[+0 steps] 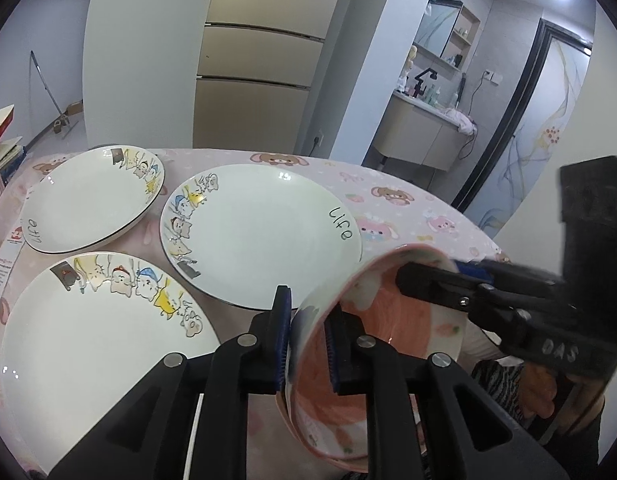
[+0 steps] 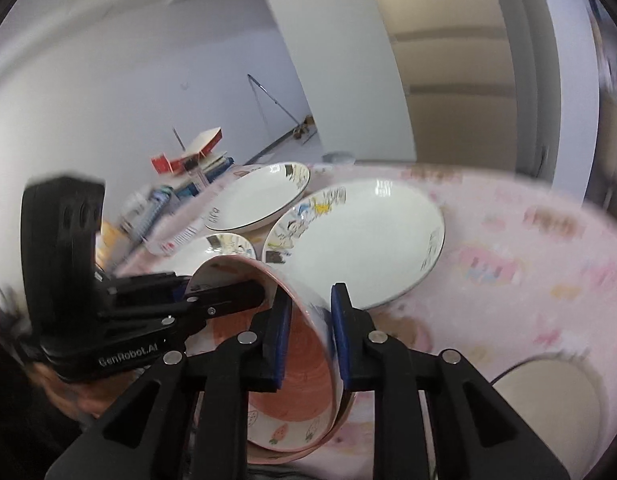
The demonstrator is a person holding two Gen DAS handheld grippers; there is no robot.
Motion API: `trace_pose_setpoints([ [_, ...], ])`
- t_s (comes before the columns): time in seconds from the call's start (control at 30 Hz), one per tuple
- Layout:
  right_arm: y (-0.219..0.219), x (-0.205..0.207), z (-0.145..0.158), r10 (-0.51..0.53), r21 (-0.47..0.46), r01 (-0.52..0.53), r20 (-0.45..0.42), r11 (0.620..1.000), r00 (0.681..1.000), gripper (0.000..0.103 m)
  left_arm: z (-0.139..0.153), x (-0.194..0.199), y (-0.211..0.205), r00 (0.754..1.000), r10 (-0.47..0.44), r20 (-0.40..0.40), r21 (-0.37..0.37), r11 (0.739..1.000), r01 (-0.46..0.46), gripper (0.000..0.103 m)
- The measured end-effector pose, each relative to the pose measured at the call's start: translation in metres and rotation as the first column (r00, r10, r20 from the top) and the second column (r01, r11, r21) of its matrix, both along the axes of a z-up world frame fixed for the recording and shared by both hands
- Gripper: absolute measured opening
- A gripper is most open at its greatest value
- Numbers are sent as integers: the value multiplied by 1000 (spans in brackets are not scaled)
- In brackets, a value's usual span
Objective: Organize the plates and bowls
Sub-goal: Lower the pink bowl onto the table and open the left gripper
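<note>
We hold the empty pink bowl tilted above the worktop, left gripper and right gripper fingers each pinching its rim. Three empty white plates lie apart behind it.

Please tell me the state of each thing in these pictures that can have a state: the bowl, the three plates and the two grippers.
pink bowl: tilted on its side, rim gripped on two sides
left gripper: shut on the bowl's rim
right gripper: shut on the bowl's rim
far-left plate: flat, unstacked
middle plate: flat, unstacked
near plate: flat, unstacked
</note>
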State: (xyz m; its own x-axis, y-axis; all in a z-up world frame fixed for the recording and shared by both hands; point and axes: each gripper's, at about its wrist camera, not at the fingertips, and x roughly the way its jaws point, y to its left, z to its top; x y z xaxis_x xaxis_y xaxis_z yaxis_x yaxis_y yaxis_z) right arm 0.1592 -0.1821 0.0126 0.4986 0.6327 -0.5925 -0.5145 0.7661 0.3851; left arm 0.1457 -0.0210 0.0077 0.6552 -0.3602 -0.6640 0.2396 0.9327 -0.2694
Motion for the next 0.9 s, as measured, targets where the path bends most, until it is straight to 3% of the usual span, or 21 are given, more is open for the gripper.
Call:
trace_pose_setpoints([
  [0.13, -14, 15, -17, -2, 128, 20, -143, 992, 990, 19, -1, -1, -5, 1000, 4, 15, 39, 999, -5, 17],
  [0.27, -12, 16, -22, -14, 114, 33, -161, 993, 987, 19, -1, -2, -8, 1000, -2, 23, 50, 999, 1, 17],
  [0.5, -10, 11, -17, -29, 84, 37, -102, 996, 994, 19, -3, 0, -7, 1000, 3, 13, 47, 999, -3, 17],
  [0.67, 4, -1, -6, -43, -51, 44, 31, 998, 999, 20, 0, -3, -7, 999, 10, 31, 47, 999, -12, 18],
  [0.8, 17, -18, 4, -42, -153, 68, 170, 986, 985, 22, 3, -4, -5, 999, 26, 38, 40, 999, -28, 19],
  [0.9, 17, -14, 2, -38, -161, 64, 163, 985, 986, 22, 2, -4, -6, 999, 18, 40, 45, 999, -20, 19],
])
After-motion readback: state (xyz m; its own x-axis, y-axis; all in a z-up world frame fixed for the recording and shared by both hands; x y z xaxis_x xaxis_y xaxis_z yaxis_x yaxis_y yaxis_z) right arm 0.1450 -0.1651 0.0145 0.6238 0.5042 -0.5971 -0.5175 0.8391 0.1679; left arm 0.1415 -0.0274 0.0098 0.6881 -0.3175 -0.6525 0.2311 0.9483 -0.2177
